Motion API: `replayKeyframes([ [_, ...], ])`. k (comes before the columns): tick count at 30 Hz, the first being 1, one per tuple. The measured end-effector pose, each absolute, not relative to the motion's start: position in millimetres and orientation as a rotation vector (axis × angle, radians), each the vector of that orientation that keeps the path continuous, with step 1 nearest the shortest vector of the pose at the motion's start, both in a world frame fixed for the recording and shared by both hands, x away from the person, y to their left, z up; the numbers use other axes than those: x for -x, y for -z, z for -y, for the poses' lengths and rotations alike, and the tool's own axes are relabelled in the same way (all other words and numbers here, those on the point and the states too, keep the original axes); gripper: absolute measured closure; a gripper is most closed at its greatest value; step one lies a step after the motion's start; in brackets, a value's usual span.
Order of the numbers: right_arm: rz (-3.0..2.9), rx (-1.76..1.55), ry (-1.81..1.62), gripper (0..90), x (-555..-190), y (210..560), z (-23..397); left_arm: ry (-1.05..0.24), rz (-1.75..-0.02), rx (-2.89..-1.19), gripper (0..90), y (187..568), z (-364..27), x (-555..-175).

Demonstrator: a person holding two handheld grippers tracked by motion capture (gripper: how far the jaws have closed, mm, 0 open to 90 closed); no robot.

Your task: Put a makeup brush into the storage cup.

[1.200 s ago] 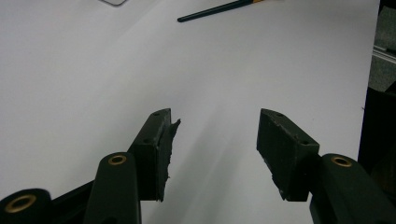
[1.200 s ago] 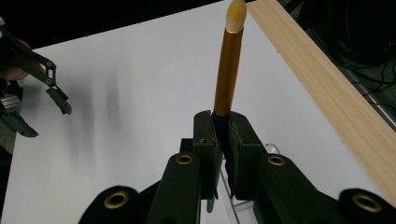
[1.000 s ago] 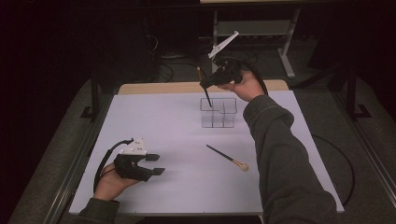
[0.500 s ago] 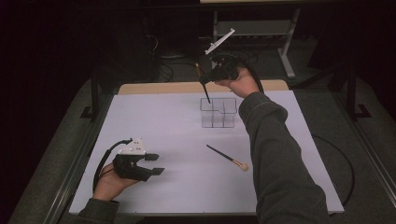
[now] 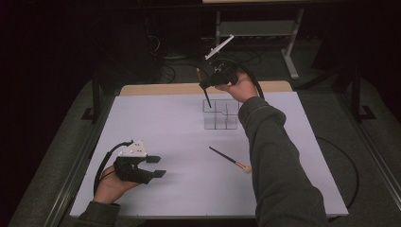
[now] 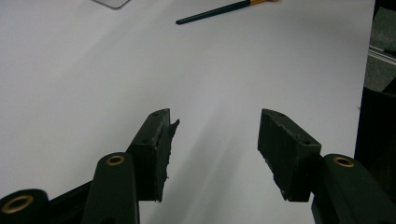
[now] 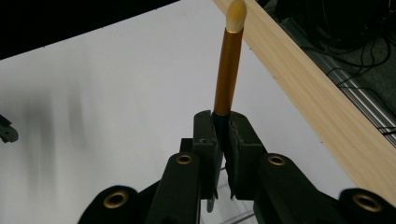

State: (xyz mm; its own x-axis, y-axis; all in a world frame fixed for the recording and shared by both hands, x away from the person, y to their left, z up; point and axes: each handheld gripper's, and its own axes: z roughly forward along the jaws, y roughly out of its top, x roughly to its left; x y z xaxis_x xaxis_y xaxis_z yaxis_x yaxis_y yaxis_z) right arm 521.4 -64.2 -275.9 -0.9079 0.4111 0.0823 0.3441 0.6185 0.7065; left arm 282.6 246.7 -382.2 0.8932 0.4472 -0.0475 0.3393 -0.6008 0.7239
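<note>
Right gripper (image 7: 223, 126) jaws are pinching a makeup brush (image 7: 228, 70) by its dark handle, just below the gold ferrule; pale bristle tip is pointing up and away from the jaws in the right gripper view. In the high view the right gripper (image 5: 208, 88) is hovering over the far side of the surface (image 5: 165, 127), the brush's dark handle end (image 5: 208, 100) is pointing down into the back-left compartment of a clear acrylic organizer (image 5: 220, 115). Can't tell whether the handle tip is touching the organizer's floor. Right hand (image 5: 239, 87) is wrapping the gripper body, sleeve running down to the bottom edge, cable looping behind the hand.

Left gripper (image 6: 214, 144) jaws are standing spread with nothing between them, only bare white surface showing in the gap. In the high view the left gripper (image 5: 158, 168) is sitting low at the near-left of the surface, held by the left hand (image 5: 111, 187), well apart from the organizer.

A second makeup brush (image 5: 230, 160) is lying flat on the surface, near the organizer on its near side, bristle end toward the right sleeve; it is also showing at the top of the left gripper view (image 6: 224, 9). A wooden edge strip (image 7: 317, 88) is running along the far side of the white surface.
</note>
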Motion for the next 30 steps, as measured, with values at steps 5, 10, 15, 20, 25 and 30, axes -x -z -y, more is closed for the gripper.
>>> replayKeyframes([
  [5,-2.754,-0.655,-1.164,82.3,-521,281,67,-0.168,-0.566,-2.264,44.1,383,-246,-282],
  [10,-2.749,-0.687,-1.179,82.3,-520,284,70,-0.167,-0.565,-2.265,43.9,383,-246,-282],
  [15,-2.737,-0.686,-1.182,82.2,-519,287,71,-0.172,-0.562,-2.274,43.2,383,-246,-283],
  [20,-2.734,-0.708,-1.185,82.2,-518,292,73,-0.169,-0.561,-2.27,43.0,383,-245,-283],
  [25,-2.737,-0.713,-1.171,82.2,-519,297,74,-0.171,-0.556,-2.27,42.9,383,-245,-283],
  [30,-2.737,-0.718,-1.18,82.2,-518,298,74,-0.166,-0.56,-2.268,42.6,383,-245,-283],
])
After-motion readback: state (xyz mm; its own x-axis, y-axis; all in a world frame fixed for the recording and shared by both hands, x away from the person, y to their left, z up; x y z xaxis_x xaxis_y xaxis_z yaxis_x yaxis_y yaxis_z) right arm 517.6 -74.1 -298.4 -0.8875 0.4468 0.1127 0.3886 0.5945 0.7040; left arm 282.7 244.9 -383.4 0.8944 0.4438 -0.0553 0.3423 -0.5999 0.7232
